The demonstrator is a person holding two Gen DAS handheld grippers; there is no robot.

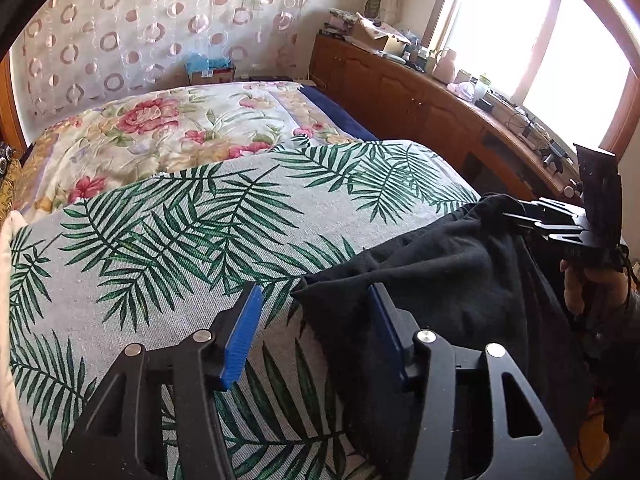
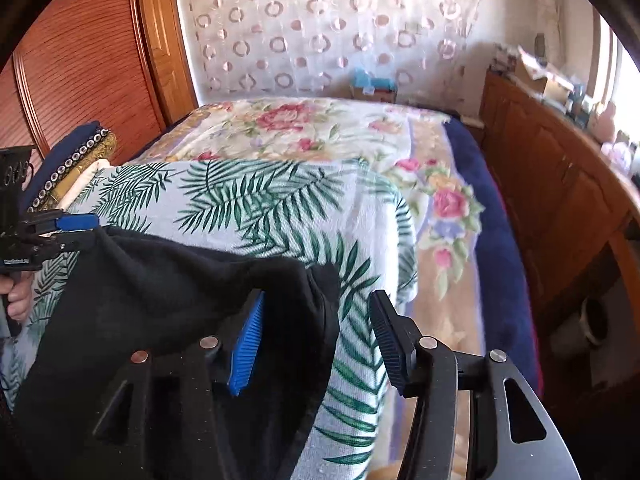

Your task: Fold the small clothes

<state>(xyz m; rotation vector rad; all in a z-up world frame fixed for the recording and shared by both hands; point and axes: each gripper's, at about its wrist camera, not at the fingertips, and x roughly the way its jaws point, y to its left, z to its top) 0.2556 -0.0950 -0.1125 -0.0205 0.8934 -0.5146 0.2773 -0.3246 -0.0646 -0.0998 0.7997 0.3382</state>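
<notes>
A black garment (image 1: 440, 280) lies bunched on the palm-leaf cloth (image 1: 180, 232) that covers the bed's near part. My left gripper (image 1: 316, 332) is open, its jaws wide apart, with a corner of the garment between the pads. My right gripper (image 2: 316, 340) is open too, with the garment's (image 2: 168, 288) other corner lying over its left pad (image 2: 246, 348). Each gripper shows in the other's view, the right one (image 1: 520, 224) at the garment's far edge, the left one (image 2: 80, 228) likewise.
A floral quilt (image 1: 168, 128) covers the far bed. A wooden cabinet (image 1: 400, 92) with clutter runs along the right under a bright window. A wooden wardrobe (image 2: 88, 60) stands left. Folded cloths (image 2: 76, 160) are stacked at the bed's left edge.
</notes>
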